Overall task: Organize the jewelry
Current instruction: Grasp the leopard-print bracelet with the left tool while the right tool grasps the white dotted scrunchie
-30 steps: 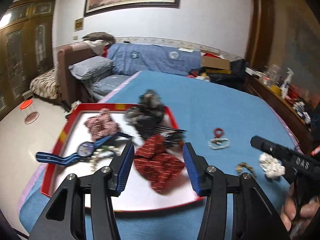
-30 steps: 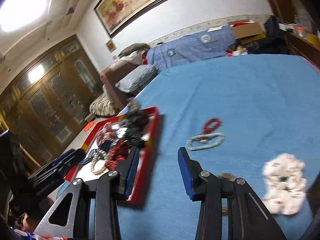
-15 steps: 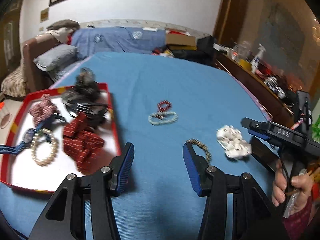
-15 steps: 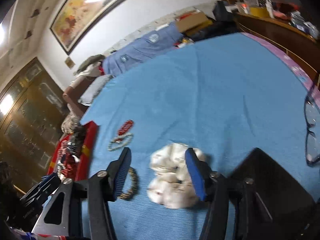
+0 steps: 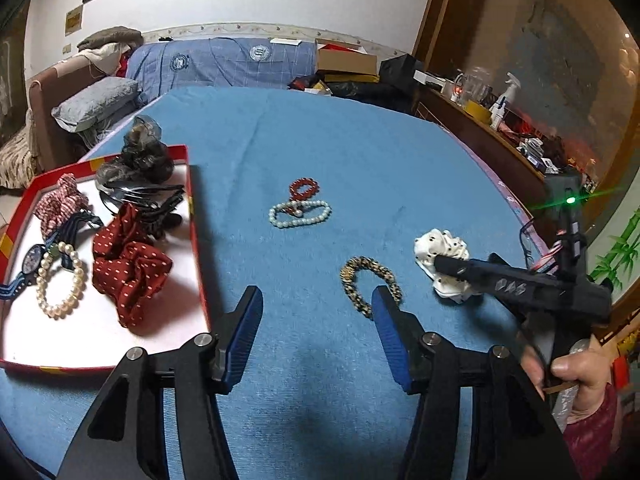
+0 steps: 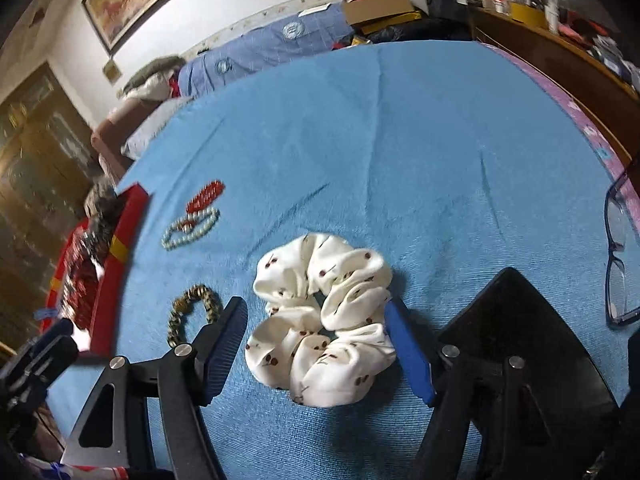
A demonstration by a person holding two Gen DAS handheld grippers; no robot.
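A red-rimmed tray [image 5: 196,216] at the left holds a pearl bracelet [image 5: 60,280], a red dotted scrunchie [image 5: 128,268], a watch [image 5: 32,260] and dark hair clips. On the blue cloth lie a red bead bracelet [image 5: 305,189], a pale bead bracelet [image 5: 300,216], a leopard-pattern bracelet [image 5: 370,280] and a white cherry-print scrunchie [image 6: 320,328]. My left gripper [image 5: 316,300] hovers over bare cloth, jaws opening, nothing between them; the leopard bracelet lies just off its right finger. My right gripper [image 6: 316,308] straddles the white scrunchie, jaws opening, the pads not pressing it.
Blue-framed glasses [image 6: 618,256] lie at the cloth's right edge, beside a flat black object [image 6: 512,312] close to my right gripper. A wooden sideboard with bottles [image 5: 492,104] runs along the right. A sofa with a grey pillow [image 5: 96,100] stands behind the tray.
Both grippers swung right, away from the tray. The right one came down over the white scrunchie and its jaws widened. The left one now sits over the cloth by the leopard bracelet.
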